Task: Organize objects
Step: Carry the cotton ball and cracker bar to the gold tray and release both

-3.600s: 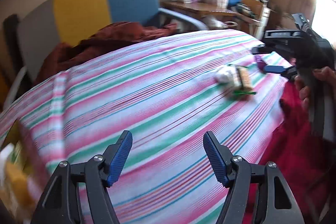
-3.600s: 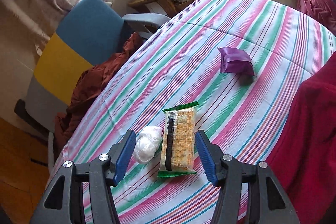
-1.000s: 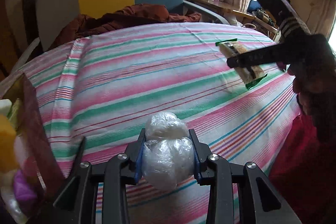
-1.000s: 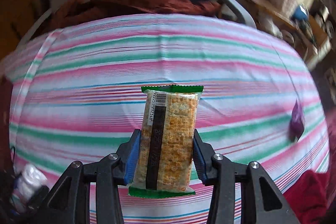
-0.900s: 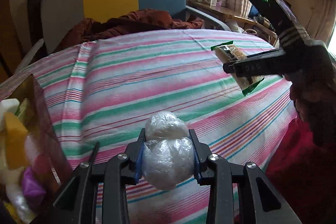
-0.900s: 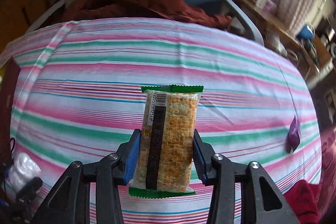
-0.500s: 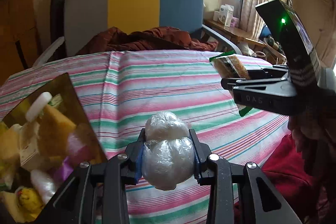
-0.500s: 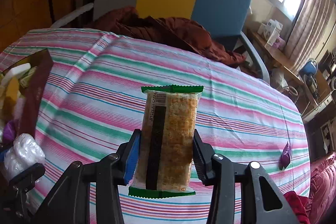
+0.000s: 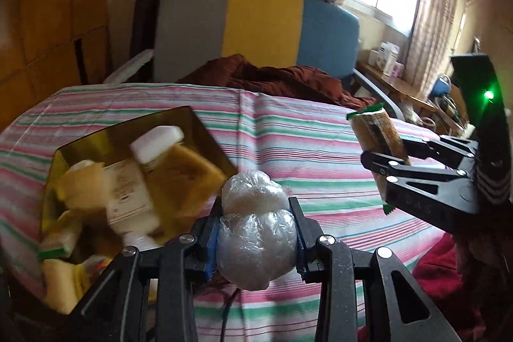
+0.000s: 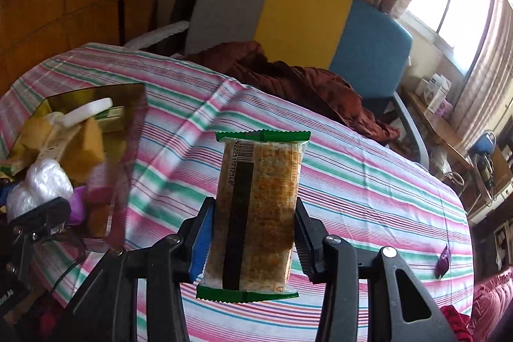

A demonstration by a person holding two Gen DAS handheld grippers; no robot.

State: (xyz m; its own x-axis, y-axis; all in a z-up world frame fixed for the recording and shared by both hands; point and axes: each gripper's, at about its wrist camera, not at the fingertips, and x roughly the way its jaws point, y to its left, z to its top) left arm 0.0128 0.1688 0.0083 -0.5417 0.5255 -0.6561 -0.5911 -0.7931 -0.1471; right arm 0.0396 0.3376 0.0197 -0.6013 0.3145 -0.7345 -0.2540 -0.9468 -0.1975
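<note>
Both grippers are loaded: left gripper [image 9: 258,241] has its jaws pinching a crumpled clear plastic-wrapped white bundle [image 9: 256,229], held above the striped bedspread [image 9: 288,130] just right of the gold open box of mixed items [image 9: 105,181]. Right gripper [image 10: 253,233] clamps an upright green-edged cracker packet [image 10: 256,213], further right. One small purple wrapper [image 10: 444,257] lies on the far right of the bedspread.

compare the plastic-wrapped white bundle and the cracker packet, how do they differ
The plastic-wrapped bundle is lumpy, rounded, whitish and clear-wrapped; the cracker packet is flat, rectangular, orange-brown with green ends and a barcode. The bundle sits in the left gripper, the packet upright in the right gripper. Both are clamped above the striped cloth.
</note>
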